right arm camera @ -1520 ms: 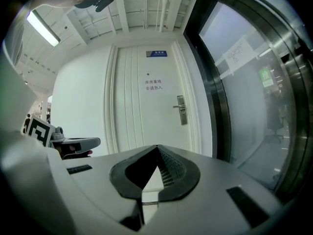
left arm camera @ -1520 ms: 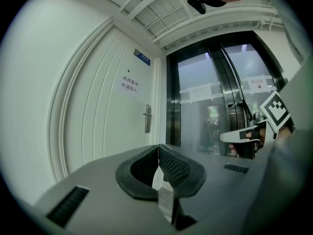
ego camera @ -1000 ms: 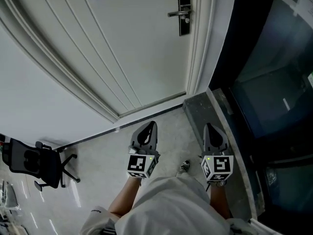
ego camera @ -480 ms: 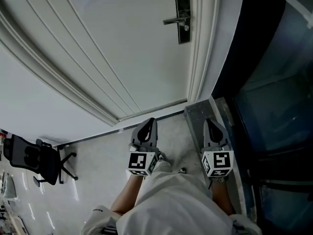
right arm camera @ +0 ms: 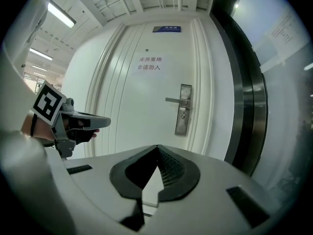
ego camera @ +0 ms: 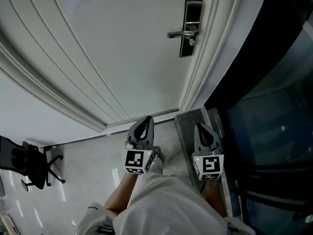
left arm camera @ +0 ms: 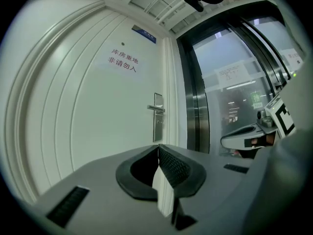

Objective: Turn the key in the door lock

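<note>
Jaws together on both the left gripper (ego camera: 146, 119) and the right gripper (ego camera: 199, 127). Held side by side at waist height, pointing about level toward one white door (ego camera: 122, 48). One lock (ego camera: 190, 26) with one lever handle (ego camera: 182, 34) at 12 o'clock from the right gripper, well apart. One black chair (ego camera: 29, 163) at 9 o'clock.

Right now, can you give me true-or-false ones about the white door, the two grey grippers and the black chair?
1. The left gripper and the right gripper are both shut and empty. True.
2. The right gripper touches the silver lever handle. False: it is well short of the white panelled door.
3. A black wheeled office chair stands off to the person's left. True.
4. The writing on the door is green. False: it is red.
</note>
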A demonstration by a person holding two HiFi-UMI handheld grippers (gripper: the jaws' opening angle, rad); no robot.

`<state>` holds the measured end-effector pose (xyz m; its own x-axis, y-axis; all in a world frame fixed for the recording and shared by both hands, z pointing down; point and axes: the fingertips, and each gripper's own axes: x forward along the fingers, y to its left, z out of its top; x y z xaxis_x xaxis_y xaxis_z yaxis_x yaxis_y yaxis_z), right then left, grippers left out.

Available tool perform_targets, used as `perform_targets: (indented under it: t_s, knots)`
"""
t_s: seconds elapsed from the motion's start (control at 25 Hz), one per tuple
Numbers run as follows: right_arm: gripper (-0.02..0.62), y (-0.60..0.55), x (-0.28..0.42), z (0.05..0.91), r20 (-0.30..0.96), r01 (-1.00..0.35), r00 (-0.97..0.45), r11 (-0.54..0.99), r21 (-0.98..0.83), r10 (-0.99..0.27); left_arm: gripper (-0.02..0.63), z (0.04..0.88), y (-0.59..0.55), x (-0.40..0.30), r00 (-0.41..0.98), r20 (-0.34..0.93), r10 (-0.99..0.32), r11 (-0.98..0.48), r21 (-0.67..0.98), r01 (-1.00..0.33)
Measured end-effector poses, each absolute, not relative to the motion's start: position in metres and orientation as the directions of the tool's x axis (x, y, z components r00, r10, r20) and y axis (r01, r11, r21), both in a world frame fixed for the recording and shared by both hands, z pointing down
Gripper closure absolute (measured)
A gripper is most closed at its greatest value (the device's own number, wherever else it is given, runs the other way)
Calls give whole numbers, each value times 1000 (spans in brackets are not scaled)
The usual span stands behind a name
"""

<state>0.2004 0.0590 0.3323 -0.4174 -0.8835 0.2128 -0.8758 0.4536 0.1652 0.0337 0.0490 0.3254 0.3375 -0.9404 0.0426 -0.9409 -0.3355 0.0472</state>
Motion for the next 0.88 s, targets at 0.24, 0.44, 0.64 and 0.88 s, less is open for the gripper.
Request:
perform_targets:
  t_s: [0.24,0.44,0.64,0.88]
  knots:
    - [595,2,183,324,233,-868,-376,429,251,-897,595,325,-18,41,440,46,-897,-438,45,-898]
    - [595,-31,167,319,262,-850,-354,426,311,-898,597,328,-65,39,496,48,-867,-491,84,-867]
    - [595,-60,162,312,246,-866,-274,350,357,-930,597,324,-101,32,519,33,-854,-516,77,-853]
    - [595,-78,161,300,194,-800,-135,222,557,-972,596,319,-117,44,603,20,-798,-602,42,-798]
